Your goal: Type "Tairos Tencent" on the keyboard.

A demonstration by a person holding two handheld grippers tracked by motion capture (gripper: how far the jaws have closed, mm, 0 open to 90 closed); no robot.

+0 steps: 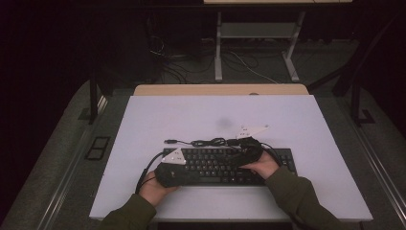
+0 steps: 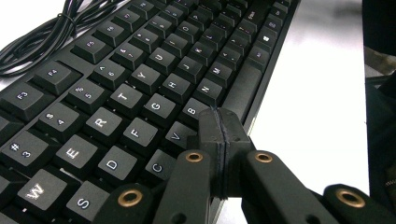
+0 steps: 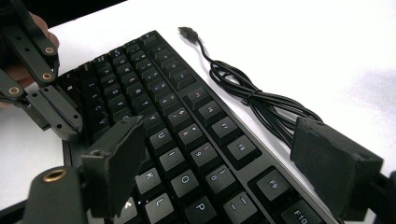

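A black keyboard (image 1: pixel 225 167) lies on the white table top, its bundled black cable (image 1: pixel 206 142) behind it ending in a USB plug (image 3: pixel 187 31). My left gripper (image 2: pixel 219 123) is shut with nothing between its pads, its tip low over the keyboard's (image 2: pixel 116 93) front edge by the B key and space bar. In the high view the left gripper (image 1: pixel 184 173) sits over the keyboard's left end. My right gripper (image 3: pixel 224 163) stands wide open above the keyboard's (image 3: pixel 187 126) right half, one pad over the keys, the other near the cable (image 3: pixel 261 100). The high view shows the right gripper (image 1: pixel 242 154) over the middle.
The white table top (image 1: pixel 297 120) has free room behind and on both sides of the keyboard. The coiled cable (image 2: pixel 42 37) lies just behind the function keys. Beyond the table stand a dark floor and desk legs (image 1: pixel 219 48).
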